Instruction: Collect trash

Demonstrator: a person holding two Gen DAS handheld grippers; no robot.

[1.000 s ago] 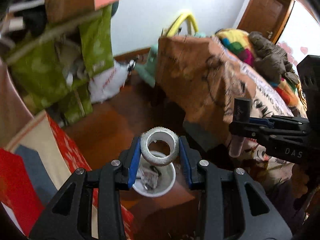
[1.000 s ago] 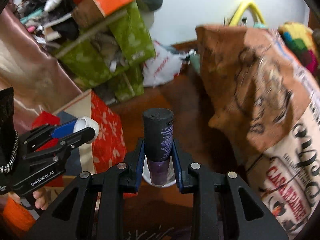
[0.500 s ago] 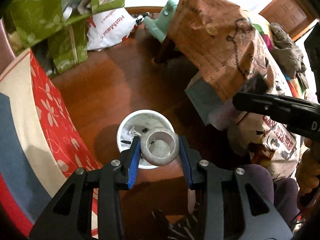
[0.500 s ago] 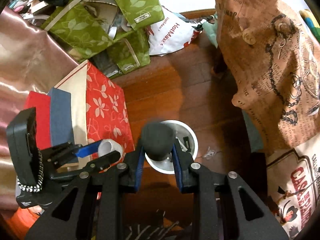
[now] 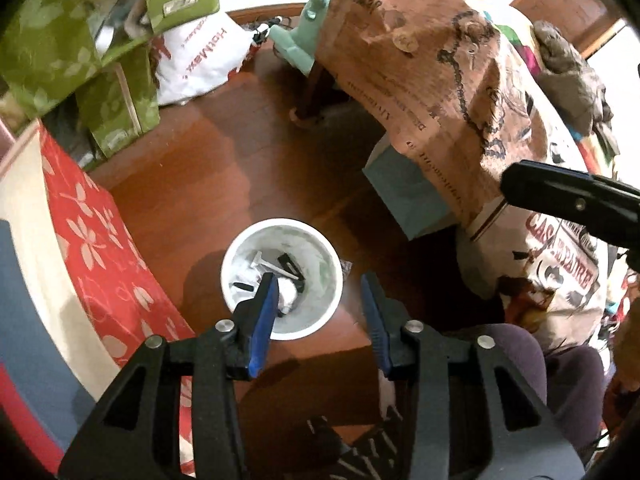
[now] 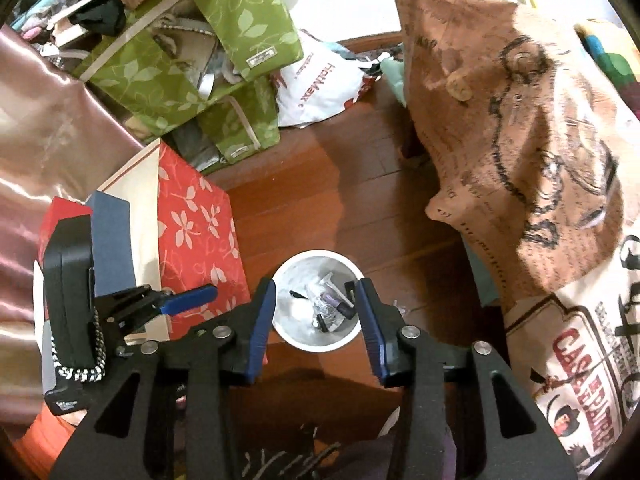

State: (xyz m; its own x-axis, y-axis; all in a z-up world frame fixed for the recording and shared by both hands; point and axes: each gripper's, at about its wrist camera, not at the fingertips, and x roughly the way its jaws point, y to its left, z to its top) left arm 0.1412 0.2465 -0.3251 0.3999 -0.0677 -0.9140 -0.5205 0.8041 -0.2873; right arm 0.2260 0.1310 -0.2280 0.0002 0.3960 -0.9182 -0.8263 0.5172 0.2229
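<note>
Both grippers hang over the white bin [image 5: 282, 280] on the floor [image 5: 224, 168], left gripper [image 5: 318, 304] and right gripper [image 6: 316, 308] with jaws just opened and empty, so the trash [image 6: 332, 306] lies inside the bin.

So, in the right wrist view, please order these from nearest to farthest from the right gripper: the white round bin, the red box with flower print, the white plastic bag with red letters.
1. White round bin: on the floor, directly below the right gripper.
2. Red box with flower print: to the left of the bin.
3. White plastic bag with red letters: far back, near the wall.
</note>
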